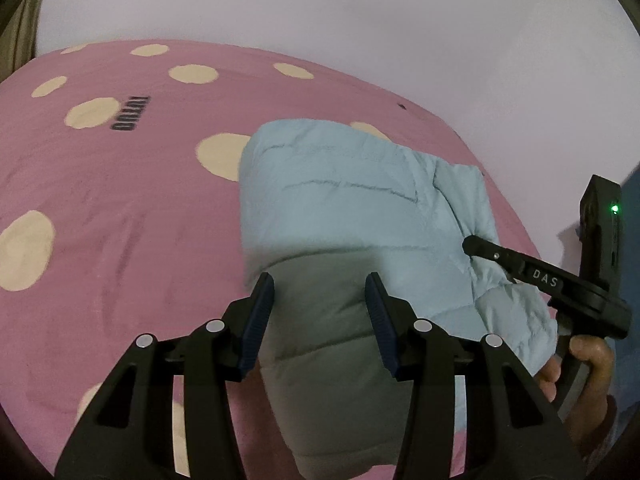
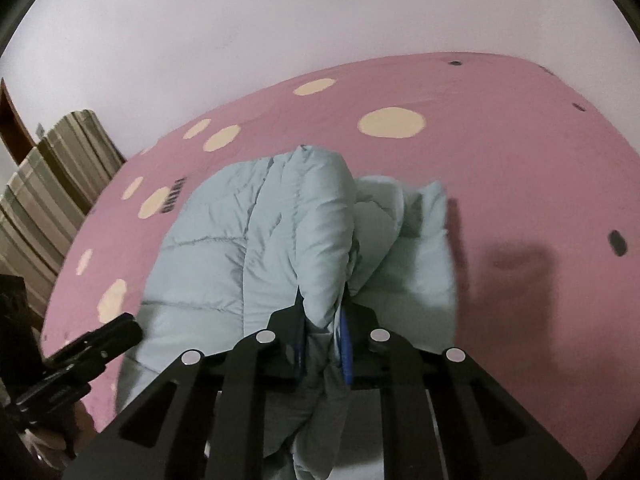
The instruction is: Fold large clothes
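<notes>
1. Lying folded on a pink bedspread [image 1: 120, 208] with cream dots, a pale blue quilted jacket [image 1: 344, 200] is shown, near the bedspread's edge below a plain pale wall [image 1: 360, 12].
2. The left gripper [image 1: 320, 292] is seen with its jaws apart; the jacket's near, shaded fold lies between and below the blue pads [image 1: 256, 328], and whether they touch it cannot be told.
3. The right gripper [image 2: 322, 320] is shown clamped on a raised fold of the jacket, with fabric bunched between its fingers.
4. In the left wrist view, the right gripper is held by a hand [image 1: 580, 364] at the jacket's right edge.
</notes>
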Demonstrator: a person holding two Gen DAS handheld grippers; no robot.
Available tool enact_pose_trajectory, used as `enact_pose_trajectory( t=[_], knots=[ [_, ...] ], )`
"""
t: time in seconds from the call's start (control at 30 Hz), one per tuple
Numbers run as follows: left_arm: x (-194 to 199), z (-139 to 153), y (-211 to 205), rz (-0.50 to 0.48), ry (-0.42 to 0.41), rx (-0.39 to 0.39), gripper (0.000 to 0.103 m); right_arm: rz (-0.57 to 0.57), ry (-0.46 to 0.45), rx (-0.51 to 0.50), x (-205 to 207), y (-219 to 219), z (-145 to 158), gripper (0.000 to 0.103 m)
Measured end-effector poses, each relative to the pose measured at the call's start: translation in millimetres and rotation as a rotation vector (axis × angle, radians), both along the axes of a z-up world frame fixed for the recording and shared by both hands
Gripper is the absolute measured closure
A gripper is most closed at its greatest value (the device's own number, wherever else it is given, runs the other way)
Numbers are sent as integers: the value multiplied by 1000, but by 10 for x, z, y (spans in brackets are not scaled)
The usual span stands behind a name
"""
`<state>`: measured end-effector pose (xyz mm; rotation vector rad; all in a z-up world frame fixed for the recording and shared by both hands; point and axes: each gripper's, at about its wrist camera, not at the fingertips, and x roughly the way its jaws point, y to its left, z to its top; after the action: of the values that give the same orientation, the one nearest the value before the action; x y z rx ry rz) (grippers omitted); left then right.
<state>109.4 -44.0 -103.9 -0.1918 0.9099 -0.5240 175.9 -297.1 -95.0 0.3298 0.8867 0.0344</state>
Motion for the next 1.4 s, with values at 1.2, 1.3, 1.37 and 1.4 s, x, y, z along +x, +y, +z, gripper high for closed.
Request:
enact_pose_trajectory(
  t=[1.2, 1.3, 1.37, 1.4],
  knots=[
    [-109, -305, -544, -39, -19, 186, 54, -91, 38, 76, -163, -494, -446, 77],
    [-216, -129, -423, -13, -55, 150, 54, -95, -37, 56, -356, -452, -144, 77],
    [-312, -39, -382, -6, -99, 150, 54, -71, -70, 65, -460, -380, -7, 77],
    [-348, -16, -358, -7, -110, 143, 54, -40, -78, 64, -519, -302, 44, 77]
  ],
)
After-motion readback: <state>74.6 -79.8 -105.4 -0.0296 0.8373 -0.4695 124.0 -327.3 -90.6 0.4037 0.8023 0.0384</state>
